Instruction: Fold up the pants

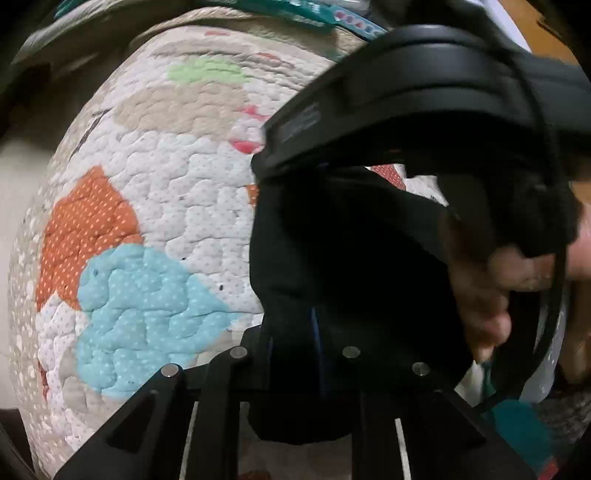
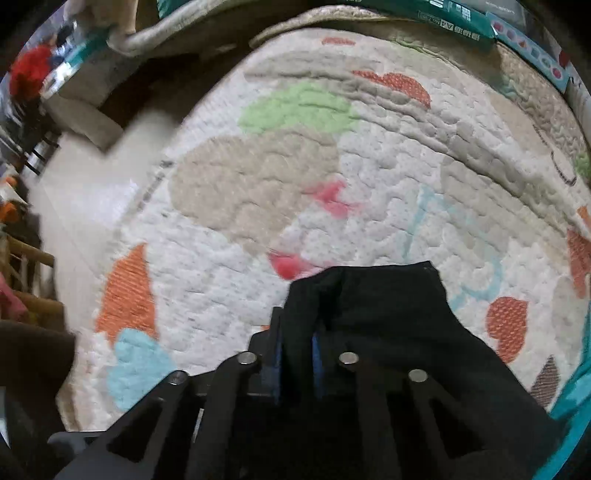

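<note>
Left wrist view, nearest first: the left gripper (image 1: 291, 332) has its fingers drawn narrow on a fold of the black pants (image 1: 332, 240), the dark cloth bunching between the blue pads at 6 o'clock and rising toward the centre. At 3 o'clock a hand (image 1: 491, 280) carries the right gripper's black body just beside the same cloth, so both pinches probably sit on one edge to lift it evenly. Beyond, from 9 to 12 o'clock, lies the quilted mat (image 1: 166, 206) with orange, blue and green patches.

Right wrist view: the right gripper (image 2: 297, 347) likewise has narrow fingers clamped on the pants (image 2: 380, 306), whose free corner reaches toward 1 o'clock over the mat (image 2: 369, 155). Pale floor (image 2: 85, 192) shows at 9 o'clock and a green-printed box (image 2: 454, 14) at 12 o'clock. The fold appears to be at its gripping stage.
</note>
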`<state>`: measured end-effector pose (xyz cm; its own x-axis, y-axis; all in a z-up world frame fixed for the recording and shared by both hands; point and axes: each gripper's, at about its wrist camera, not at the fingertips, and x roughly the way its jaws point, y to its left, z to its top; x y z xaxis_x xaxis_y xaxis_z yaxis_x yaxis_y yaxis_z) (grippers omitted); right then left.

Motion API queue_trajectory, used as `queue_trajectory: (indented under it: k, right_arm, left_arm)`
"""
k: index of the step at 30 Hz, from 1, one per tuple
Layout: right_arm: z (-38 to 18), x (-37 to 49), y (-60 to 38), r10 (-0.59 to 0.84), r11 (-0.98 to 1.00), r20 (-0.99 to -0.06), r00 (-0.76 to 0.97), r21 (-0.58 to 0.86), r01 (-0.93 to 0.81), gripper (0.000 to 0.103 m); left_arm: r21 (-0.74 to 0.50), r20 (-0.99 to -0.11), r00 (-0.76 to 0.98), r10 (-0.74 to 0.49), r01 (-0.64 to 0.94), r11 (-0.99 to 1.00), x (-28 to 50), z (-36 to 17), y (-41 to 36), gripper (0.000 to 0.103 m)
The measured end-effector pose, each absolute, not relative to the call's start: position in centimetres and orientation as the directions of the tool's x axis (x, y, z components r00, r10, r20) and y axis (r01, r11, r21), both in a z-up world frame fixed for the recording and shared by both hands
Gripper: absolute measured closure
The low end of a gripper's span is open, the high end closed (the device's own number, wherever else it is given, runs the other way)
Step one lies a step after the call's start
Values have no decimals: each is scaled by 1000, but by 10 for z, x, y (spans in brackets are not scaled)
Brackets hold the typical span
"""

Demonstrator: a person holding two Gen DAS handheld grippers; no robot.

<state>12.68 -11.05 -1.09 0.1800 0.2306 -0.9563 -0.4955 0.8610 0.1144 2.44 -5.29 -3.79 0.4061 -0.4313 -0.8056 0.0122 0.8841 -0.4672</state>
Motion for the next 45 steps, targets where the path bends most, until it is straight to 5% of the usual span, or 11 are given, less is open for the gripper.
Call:
queue_trajectory:
  k: [8,10,12,17,24,30,33,35,37,45]
  right_arm:
    - [11,128,-70,354,822,-920,167,222,-524,92]
    - [10,132,-46,393,800,-907,151,256,-543,91]
    - [6,130,-26,410,787,-902,134,275,-552,86]
    - [35,136,-56,466,804,-852,238,295,-517,59]
    - [55,82,-202,493,861,-789,366,383,-334,58]
    - [4,45,-218,519,854,-797,309,464,-236,51]
    - [-12,44,-200,477,876,-825,302,418,-241,39]
    - [-19,42,-188,432,897,-850,303,371,-239,42]
    - [-16,41,-180,426,896,-860,282,356,-267,78]
    - [35,58,-173,464,872,-806,367,344,-347,82]
  left_arm:
    - [-421,-821,471,-323,-116,900,16,-27,4,88]
    - [-395,-837,471,-276,-172,903,12,-30,24,80]
    - [-405,-851,451,-269,-236,884,10,-38,41,68]
    - [-490,-818,475,-325,-278,826,2,-33,61,65]
    - [-523,-761,580,-291,-285,803,-6,-7,73,51]
    - [-501,-761,601,-243,-308,808,-8,-7,80,51]
    - [-493,-760,609,-227,-312,812,-8,-6,83,51]
    - [-492,-761,609,-224,-317,810,-5,-8,82,51]
    - [-500,-762,603,-234,-319,805,-4,-10,83,51]
    - [-483,-769,605,-209,-333,810,-1,-10,88,51]
